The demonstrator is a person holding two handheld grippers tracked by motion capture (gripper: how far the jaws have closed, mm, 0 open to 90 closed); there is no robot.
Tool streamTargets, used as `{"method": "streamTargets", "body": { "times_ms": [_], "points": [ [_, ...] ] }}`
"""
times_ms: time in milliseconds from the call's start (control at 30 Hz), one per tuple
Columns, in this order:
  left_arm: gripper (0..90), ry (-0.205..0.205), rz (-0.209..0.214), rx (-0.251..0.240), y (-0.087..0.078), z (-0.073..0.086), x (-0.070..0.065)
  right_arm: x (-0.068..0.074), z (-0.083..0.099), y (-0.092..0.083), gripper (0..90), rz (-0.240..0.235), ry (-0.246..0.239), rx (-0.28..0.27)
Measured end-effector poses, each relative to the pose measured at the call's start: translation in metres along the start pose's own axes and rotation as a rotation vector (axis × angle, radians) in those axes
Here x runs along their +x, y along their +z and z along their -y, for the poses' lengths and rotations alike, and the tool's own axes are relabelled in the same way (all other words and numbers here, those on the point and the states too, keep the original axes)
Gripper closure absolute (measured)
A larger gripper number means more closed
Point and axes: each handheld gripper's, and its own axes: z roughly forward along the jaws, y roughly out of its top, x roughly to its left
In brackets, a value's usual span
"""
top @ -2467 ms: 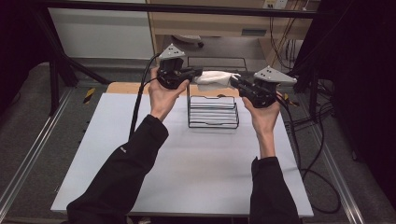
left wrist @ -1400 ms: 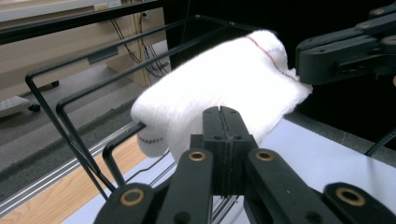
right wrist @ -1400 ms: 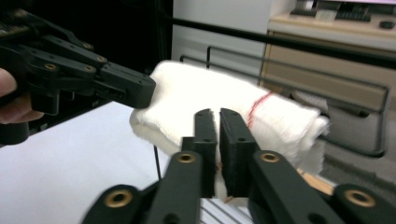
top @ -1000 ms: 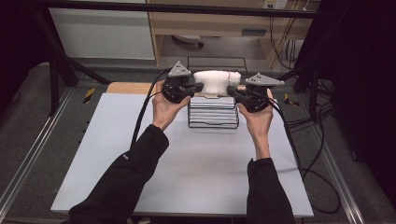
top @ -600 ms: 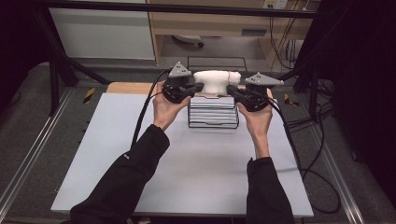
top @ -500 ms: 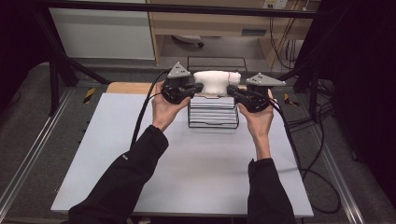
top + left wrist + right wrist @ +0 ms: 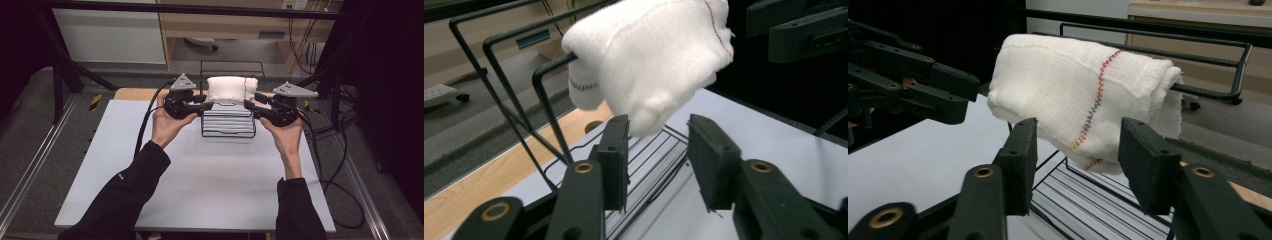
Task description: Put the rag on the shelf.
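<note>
A folded white cloth [image 7: 231, 89] with coloured stitching lies draped over the top bars of a black wire rack [image 7: 227, 126] at the far middle of the table. My left gripper [image 7: 206, 102] stands at the cloth's left end and my right gripper [image 7: 248, 105] at its right end. Both sets of jaws have just been opening. In the left gripper view the cloth [image 7: 649, 60] hangs just beyond my open left gripper [image 7: 656, 135], with no pad pressing on it. In the right gripper view the cloth [image 7: 1073, 95] sits past my open right gripper [image 7: 1075, 142], untouched.
The rack stands on a white table top [image 7: 200, 175] with a wooden strip [image 7: 135, 93] along its far edge. Black cables [image 7: 327, 165] trail off the right side. Metal frame rails run down both sides of the table, and shelving stands behind it.
The cloth was first held stretched between both grippers, then laid over the rack. Both grippers have since opened off its ends and drawn slightly outward.
</note>
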Motion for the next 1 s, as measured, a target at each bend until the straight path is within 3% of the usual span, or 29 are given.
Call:
{"method": "streamTargets", "body": {
  "times_ms": [167,400,667,1000],
  "points": [
    [46.1,-0.007,0.006,0.028,-0.011,0.014,0.0,0.005,0.007,-0.005,30.0,-0.007,-0.006,0.029],
    [32.1,-0.009,0.008,0.09,-0.028,0.047,0.0,0.009,0.024,-0.012,15.3,-0.017,0.003,0.045],
    [20.9,-0.047,-0.007,0.125,-0.049,0.09,0.004,0.01,0.049,-0.011,7.3,-0.037,0.041,0.098],
    [8.6,-0.108,-0.083,0.133,-0.08,0.142,0.012,0.012,0.084,-0.016,3.4,-0.044,0.056,0.134]
  ]
}}
